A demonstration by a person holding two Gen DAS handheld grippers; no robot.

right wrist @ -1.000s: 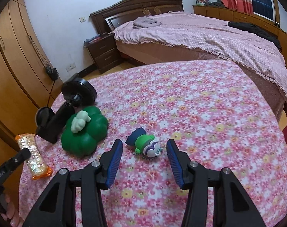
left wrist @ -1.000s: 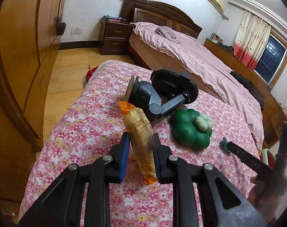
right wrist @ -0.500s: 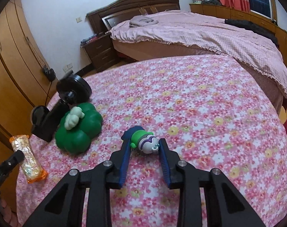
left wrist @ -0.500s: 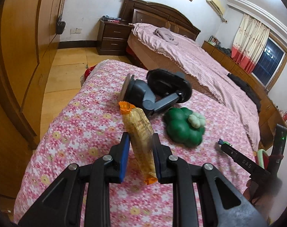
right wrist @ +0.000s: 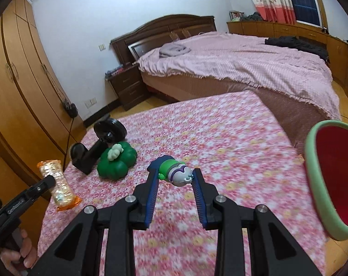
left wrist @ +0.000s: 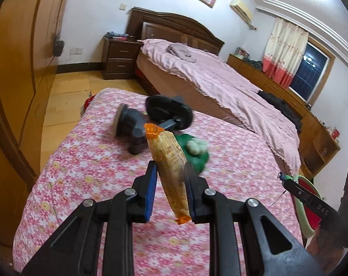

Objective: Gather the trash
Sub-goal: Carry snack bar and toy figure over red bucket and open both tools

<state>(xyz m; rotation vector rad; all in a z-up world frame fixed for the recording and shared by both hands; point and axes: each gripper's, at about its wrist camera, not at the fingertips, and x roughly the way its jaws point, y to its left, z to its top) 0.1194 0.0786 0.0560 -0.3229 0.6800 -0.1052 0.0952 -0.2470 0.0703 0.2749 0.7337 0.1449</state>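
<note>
- step in hand, as i judge it: both pieces are picked up and on the way to the bin; nothing is dropped in yet.
- the left hand-held gripper [left wrist: 170,172] is closed on a snack wrapper [left wrist: 171,172], pinched around its middle. the wrapper hangs tilted, its orange top end above the fingers and its bottom end below them, clear of the floral cloth of the bench [left wrist: 86,161].
- the right hand-held gripper [right wrist: 175,179] is clamped on a small toy figure [right wrist: 176,174] with a green body and pale head, held off the cloth between the blue pads.
- the bin [right wrist: 311,172], red inside with a pale green rim, sits at the right edge of the bench, near the right hand-held gripper and tipped so its mouth faces the camera.
- a green plush [right wrist: 116,163] and a black phone mount [right wrist: 93,149] lie touching at the far left of the bench; i judge they are not trash, though that is a guess.
- next move calls for swinging the right hand-held gripper over the bin's mouth and opening only once the figure is inside the rim.
- the left one has farther to go, across the bench; the slack wrapper may slip or catch on the rim, so hold firm until it is well over the opening.
</note>
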